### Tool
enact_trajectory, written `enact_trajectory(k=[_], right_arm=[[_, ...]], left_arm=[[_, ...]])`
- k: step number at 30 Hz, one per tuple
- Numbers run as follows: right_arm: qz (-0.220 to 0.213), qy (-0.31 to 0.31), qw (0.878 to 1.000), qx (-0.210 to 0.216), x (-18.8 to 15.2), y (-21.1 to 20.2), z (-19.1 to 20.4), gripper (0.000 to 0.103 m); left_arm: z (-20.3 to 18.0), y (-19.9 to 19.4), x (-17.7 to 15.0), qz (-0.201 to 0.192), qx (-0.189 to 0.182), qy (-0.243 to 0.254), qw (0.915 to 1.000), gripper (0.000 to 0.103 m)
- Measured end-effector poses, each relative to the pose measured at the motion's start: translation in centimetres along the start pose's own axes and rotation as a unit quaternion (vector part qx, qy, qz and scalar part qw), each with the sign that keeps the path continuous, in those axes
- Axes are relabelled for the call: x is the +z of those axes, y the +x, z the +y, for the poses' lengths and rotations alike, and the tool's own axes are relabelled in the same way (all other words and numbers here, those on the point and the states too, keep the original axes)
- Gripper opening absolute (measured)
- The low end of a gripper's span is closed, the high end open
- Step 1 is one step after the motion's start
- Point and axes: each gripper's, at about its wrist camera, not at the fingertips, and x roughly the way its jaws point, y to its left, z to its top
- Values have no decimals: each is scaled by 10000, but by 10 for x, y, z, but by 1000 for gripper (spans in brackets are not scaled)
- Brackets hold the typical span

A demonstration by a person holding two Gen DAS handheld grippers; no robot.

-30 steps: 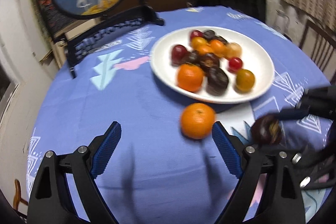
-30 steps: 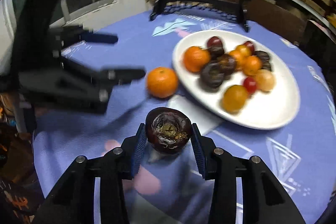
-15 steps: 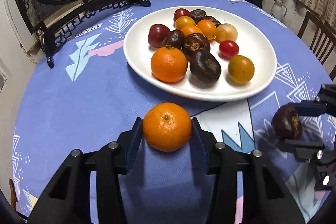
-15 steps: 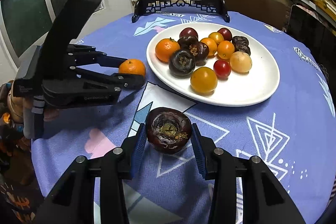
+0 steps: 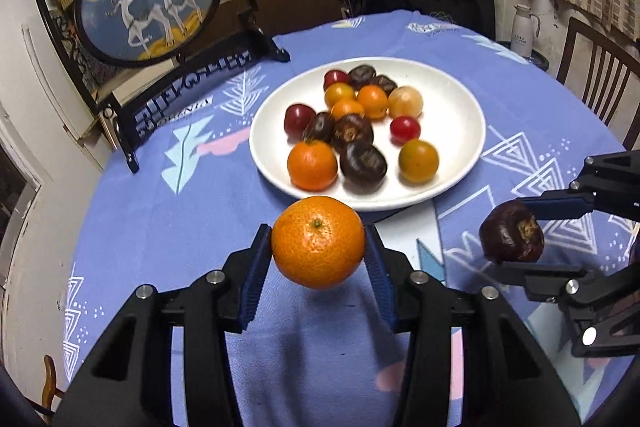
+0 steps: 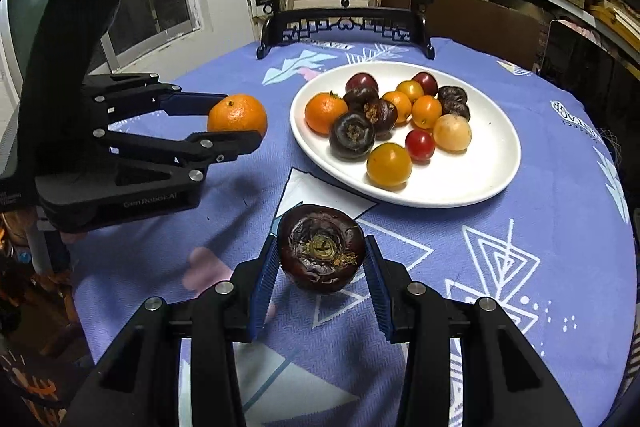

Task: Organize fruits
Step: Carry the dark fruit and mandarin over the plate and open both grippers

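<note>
Clamping one dimpled orange [image 5: 318, 242], left gripper [image 5: 318, 259]; right gripper [image 6: 321, 263] pinches one wrinkled dark fruit [image 6: 321, 249], both just before the round white plate [image 6: 492, 179].

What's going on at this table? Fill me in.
A person is sorting fruit with two handheld tools. The left tool is shut on an orange mandarin, and the right tool is shut on a dark purple fruit. Both are held near the white plate, which already holds about a dozen mixed fruits on the blue tablecloth.
</note>
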Motion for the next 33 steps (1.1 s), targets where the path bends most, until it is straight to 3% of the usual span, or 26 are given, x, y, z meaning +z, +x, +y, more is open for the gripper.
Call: enact_trajectory(k=[11, 21, 33], right_arm=[[-234, 89, 9997, -68, -1, -21, -11, 43], [-767, 221, 9964, -285, 33, -48, -39, 43], [-973, 522, 9933, -334, 66, -37, -74, 43]], left_arm=[[-17, -14, 14, -178, 27, 24, 9998, 45], [-13, -13, 52, -508, 267, -155, 9982, 46], [-9, 15, 87, -532, 252, -220, 9980, 46]])
